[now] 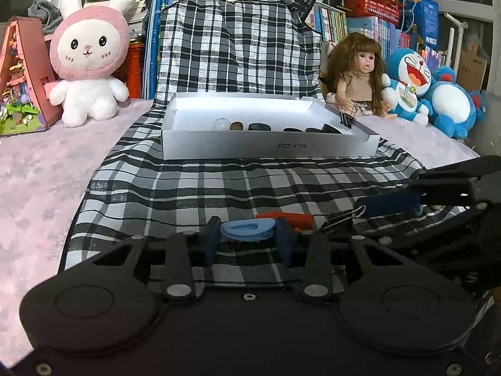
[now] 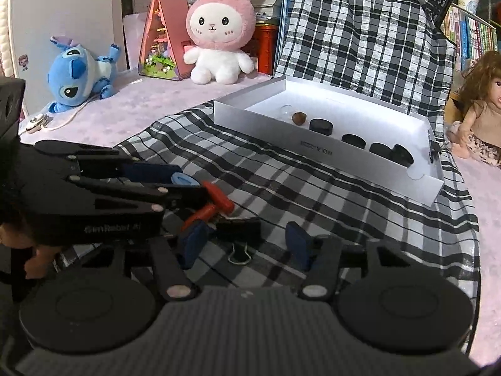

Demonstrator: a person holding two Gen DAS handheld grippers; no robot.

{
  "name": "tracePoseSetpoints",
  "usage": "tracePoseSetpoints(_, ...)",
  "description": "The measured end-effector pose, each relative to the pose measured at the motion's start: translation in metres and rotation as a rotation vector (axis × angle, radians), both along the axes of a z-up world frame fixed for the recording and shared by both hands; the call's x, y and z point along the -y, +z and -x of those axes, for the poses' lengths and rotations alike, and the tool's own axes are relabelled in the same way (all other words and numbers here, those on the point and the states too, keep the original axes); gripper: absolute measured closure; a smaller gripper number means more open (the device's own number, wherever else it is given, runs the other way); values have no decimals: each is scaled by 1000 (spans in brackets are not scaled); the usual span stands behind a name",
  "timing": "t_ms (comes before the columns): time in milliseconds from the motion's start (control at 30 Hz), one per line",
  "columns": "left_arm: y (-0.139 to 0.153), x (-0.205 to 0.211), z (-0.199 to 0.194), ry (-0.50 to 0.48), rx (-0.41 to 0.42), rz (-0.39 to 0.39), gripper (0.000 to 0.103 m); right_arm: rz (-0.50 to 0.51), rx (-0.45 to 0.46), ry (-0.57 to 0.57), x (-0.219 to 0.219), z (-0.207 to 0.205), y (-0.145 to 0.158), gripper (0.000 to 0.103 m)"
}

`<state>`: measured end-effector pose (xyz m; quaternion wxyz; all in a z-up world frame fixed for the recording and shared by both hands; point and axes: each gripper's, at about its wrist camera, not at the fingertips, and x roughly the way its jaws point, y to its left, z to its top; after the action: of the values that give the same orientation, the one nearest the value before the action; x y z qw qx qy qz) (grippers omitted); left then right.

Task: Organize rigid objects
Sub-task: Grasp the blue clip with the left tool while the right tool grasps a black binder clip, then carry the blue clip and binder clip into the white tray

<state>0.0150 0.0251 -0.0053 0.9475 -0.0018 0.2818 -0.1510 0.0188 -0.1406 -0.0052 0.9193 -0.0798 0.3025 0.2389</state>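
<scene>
Two grippers low over clips, contact unclear.
Left gripper (image 1: 248, 236) straddles blue clip (image 1: 247, 229); right gripper (image 2: 247, 244) brackets black binder clip (image 2: 238, 230); red clip (image 2: 209, 208) half hidden at 10 o'clock.

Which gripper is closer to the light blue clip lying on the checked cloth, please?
Left. The left gripper has the light blue clip right between its fingers; the right gripper sits off to the side, around the black binder clip.
</scene>
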Motion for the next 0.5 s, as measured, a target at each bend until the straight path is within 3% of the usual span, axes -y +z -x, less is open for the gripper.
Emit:
tracePoseSetpoints(100, 2, -4, 0, 13, -17, 43, 67, -30, -11, -25, 1, -2, -1, 66)
tracePoseSetpoints(500, 27, -11, -18, 51, -20, 53, 67, -106, 1, -163, 25, -12, 17, 66)
